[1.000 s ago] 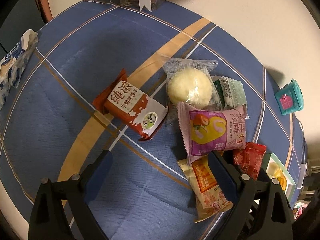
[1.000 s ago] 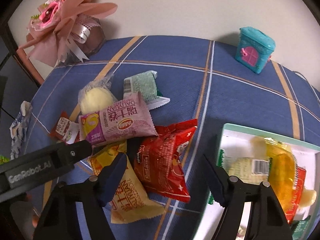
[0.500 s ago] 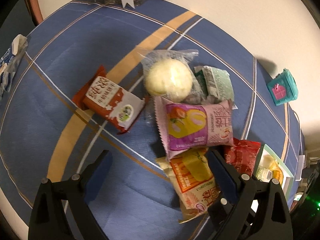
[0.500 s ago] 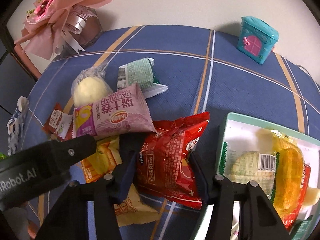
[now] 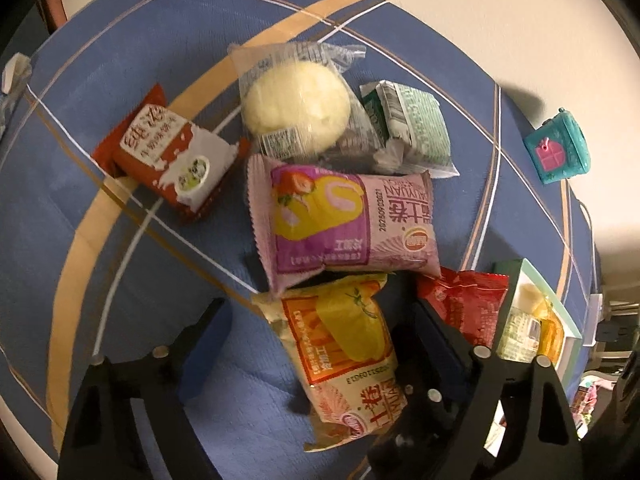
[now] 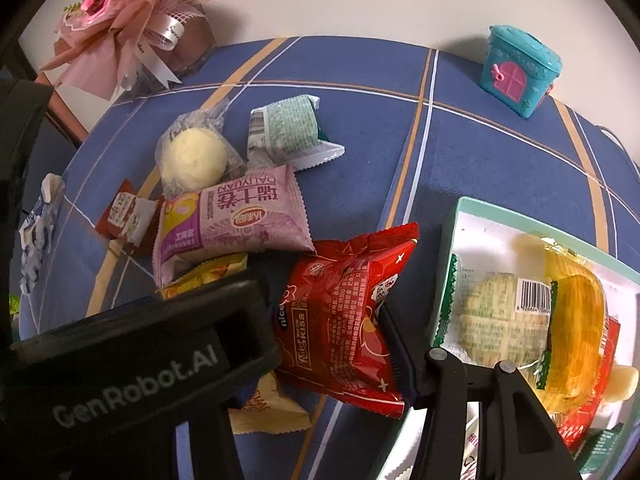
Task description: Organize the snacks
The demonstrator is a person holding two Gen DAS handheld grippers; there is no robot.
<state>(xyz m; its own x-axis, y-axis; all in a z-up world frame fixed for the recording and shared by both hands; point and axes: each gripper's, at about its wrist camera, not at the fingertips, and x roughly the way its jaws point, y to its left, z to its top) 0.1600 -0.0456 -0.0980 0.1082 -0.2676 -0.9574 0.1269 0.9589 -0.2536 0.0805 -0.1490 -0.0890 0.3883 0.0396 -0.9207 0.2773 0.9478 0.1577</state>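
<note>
Several wrapped snacks lie piled on a blue checked tablecloth [image 5: 100, 280]. My right gripper [image 6: 320, 340] is shut on a red packet [image 6: 340, 312], also seen as the red packet [image 5: 460, 308]; its left finger is hidden behind my left gripper's body [image 6: 140, 360]. My left gripper [image 5: 320, 312] points steeply down over a yellow-orange packet [image 5: 344, 344]. Its jaws are closing with the packet between them, and the left pad stands clear of the wrapper. A purple packet [image 5: 340, 220] overlaps the yellow one's far end. A white tray with a mint rim [image 6: 452, 240] holds several snacks at the right.
Behind the purple packet lie a pale bun in clear wrap [image 5: 296, 108], a green packet [image 5: 412, 128] and a red-and-white packet [image 5: 168, 156]. A teal toy house [image 6: 516, 68] and a pink bouquet [image 6: 132, 20] stand at the back. A blue-white packet [image 6: 36, 236] lies at the left edge.
My left gripper has come in lower over the pile, so the yellow packet now lies between its narrowing fingers. The right gripper closed on the red packet.
</note>
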